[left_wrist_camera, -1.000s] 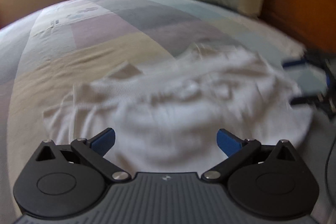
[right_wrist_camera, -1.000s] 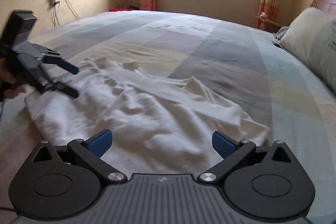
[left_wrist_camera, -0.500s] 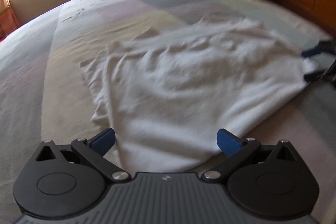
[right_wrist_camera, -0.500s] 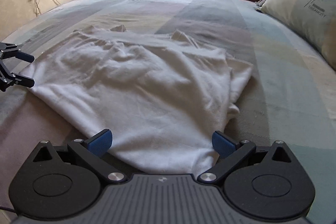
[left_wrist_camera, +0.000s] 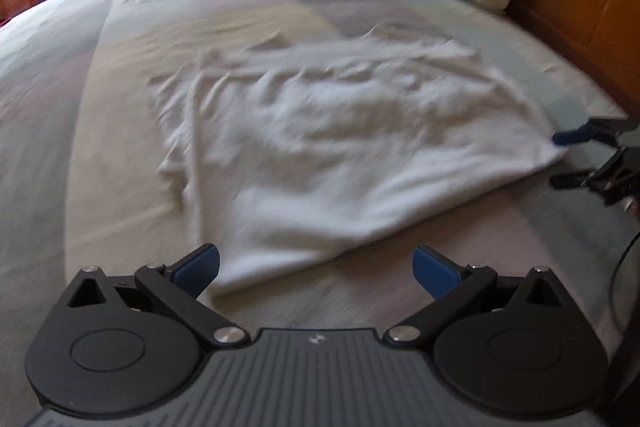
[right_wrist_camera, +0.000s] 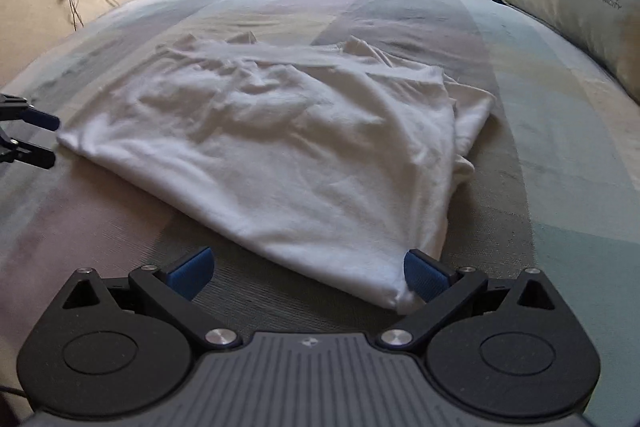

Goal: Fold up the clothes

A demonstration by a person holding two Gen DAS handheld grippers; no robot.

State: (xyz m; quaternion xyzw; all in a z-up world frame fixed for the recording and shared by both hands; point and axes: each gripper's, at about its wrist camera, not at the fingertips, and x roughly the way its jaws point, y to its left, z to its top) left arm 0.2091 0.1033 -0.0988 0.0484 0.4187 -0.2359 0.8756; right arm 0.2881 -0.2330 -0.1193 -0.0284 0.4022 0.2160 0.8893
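Right wrist view: white garment (right_wrist_camera: 280,147) now lies spread on the bed (right_wrist_camera: 560,147), released. Both hand-held grippers, left (left_wrist_camera: 316,267) and right (right_wrist_camera: 306,269), gape empty at its near corners.

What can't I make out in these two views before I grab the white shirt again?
- Crumpled white cotton shirt: left wrist view is motion-blurred, so creases and hem are unclear.
- Its sleeves: in the right wrist view, bunched layers at the far right hide how they lie.
- Right tool: cut off by the left view's edge.
- Left tool: cut off by the right view's edge.
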